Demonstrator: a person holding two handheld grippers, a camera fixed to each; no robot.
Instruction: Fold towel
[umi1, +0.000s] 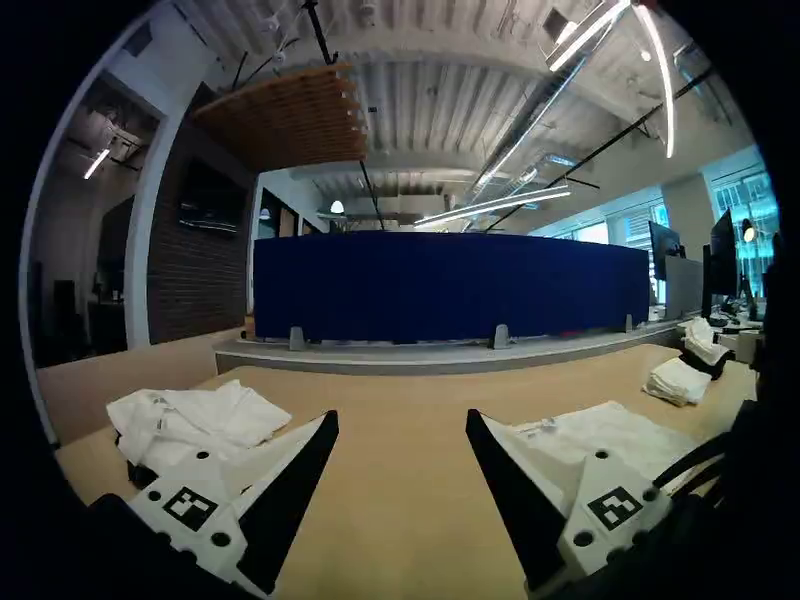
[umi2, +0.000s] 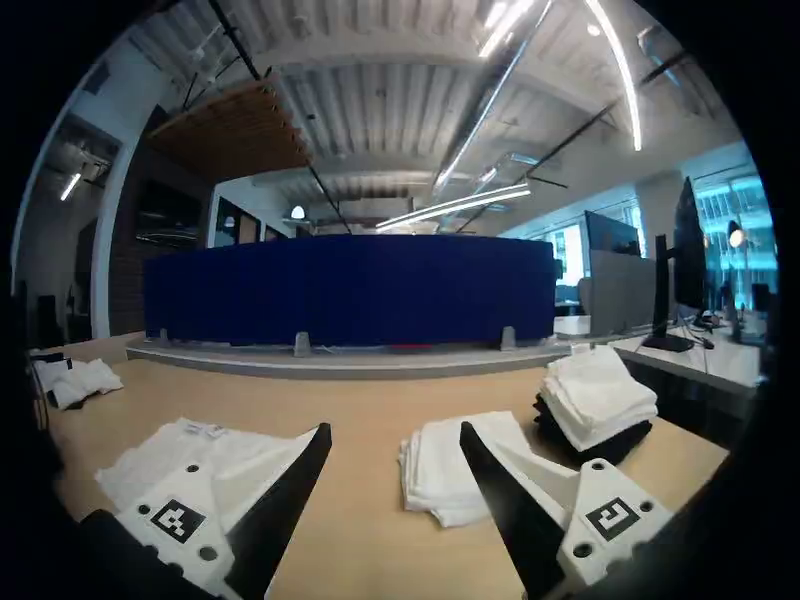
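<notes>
Towel (umi1: 610, 430) lies flat on the table (umi1: 420, 540), short of its far edge; left gripper (umi1: 400, 412) and right gripper (umi2: 395, 424) spread, empty.

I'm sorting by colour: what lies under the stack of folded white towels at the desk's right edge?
A black item lies under the white stack, its edge showing beneath. The stack covers most of it, so what it is cannot be told.

Bright ceiling strip lights (umi1: 490, 206); sharp focus; fisheye bends edges.
</notes>
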